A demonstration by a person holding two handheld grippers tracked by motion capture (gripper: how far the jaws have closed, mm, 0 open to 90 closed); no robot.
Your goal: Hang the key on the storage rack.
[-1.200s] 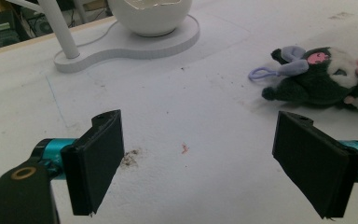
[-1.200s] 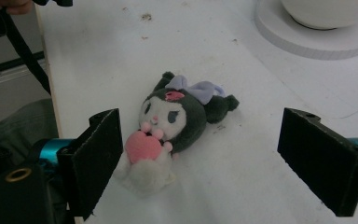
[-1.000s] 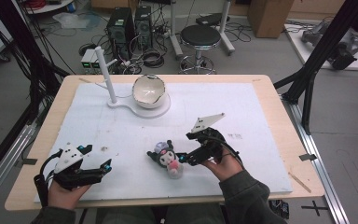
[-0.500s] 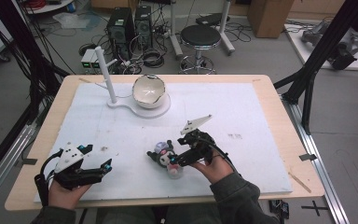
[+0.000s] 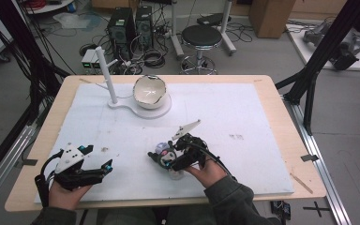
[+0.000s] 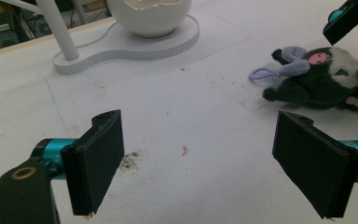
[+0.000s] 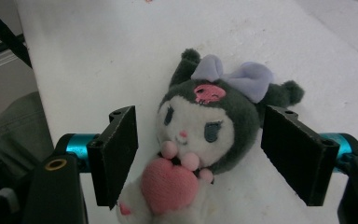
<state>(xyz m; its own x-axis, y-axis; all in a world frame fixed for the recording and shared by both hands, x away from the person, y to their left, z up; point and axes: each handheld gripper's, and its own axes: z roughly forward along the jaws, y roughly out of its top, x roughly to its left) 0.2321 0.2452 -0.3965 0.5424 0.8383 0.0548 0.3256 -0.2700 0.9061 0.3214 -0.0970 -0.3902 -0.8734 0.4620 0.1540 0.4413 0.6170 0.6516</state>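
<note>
Right gripper [image 7: 198, 156] jaws closing around plush toy [image 7: 205, 126], pads not touching. Left gripper [image 6: 200, 158] spread wide, idle. Eggshell lamp [image 5: 146, 93] well behind.

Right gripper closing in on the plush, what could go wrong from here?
1. The right gripper has been closing around the plush toy, but gaps remain at both pads; the soft round head may squirt out or be caught only by fur.
2. The toy lies flat on the white mat, so the low jaws may scrape it.
3. The key loop may snag on lifting.
</note>
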